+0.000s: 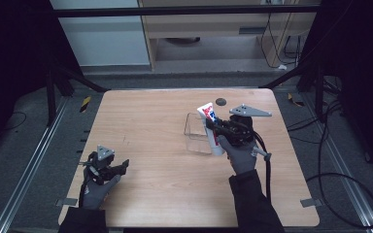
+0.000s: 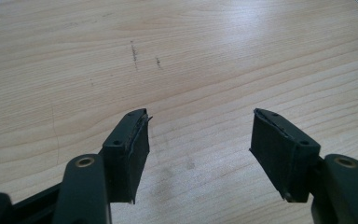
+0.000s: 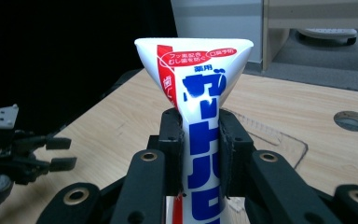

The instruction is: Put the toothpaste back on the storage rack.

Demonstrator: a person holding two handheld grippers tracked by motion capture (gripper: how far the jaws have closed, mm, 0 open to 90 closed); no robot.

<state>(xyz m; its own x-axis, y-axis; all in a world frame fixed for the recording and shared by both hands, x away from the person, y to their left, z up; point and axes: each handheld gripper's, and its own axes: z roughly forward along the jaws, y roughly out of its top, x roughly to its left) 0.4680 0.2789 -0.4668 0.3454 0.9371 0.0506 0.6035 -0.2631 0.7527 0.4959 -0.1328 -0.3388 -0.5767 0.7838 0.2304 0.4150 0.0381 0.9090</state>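
Note:
A white toothpaste tube [image 1: 210, 125] with blue and red print stands tilted in my right gripper [image 1: 219, 130], which is shut on its middle. In the right gripper view the tube [image 3: 200, 98] rises between the two black jaws with its flat crimped end up; its lower part is hidden. A clear plastic box [image 1: 196, 133] lies on the table just left of the tube, and the tube is held at its right edge. My left gripper [image 1: 121, 166] rests near the table's front left, open with nothing between its fingers [image 2: 129, 149], over bare wood. The left gripper [image 3: 58, 151] is also seen far off.
The wooden table [image 1: 155, 145] has a round hole [image 1: 220, 101] near its far edge, behind the tube. A black cable [image 1: 267, 170] trails from the right gripper toward the front. Dark floor and metal rails surround the table.

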